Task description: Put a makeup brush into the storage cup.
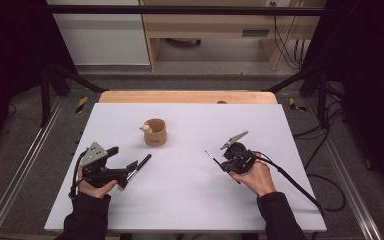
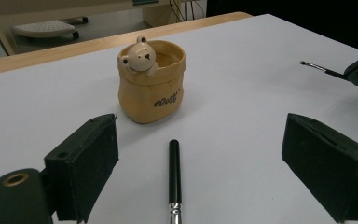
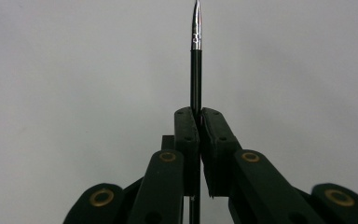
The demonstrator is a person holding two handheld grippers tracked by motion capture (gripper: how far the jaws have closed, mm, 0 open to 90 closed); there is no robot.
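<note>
Because the right claw (image 3: 199,122) is pinched tight on the thin brush (image 3: 195,70) low on its handle, the pointed tip juts out ahead of the jaws — a hold that would let it be dropped tip-up or tip-down into the bear cup (image 1: 155,132), which stands upright mid-counter (image 1: 190,200), well apart from it. The left claw (image 2: 200,154) gapes wide around the black brush (image 2: 174,177) lying flat between its pads, untouched — seemingly lined up for a pickup.

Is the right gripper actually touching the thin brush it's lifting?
Touching. In the right gripper view, the right gripper has its jaws shut flat against the thin brush, which sticks out beyond them.
</note>
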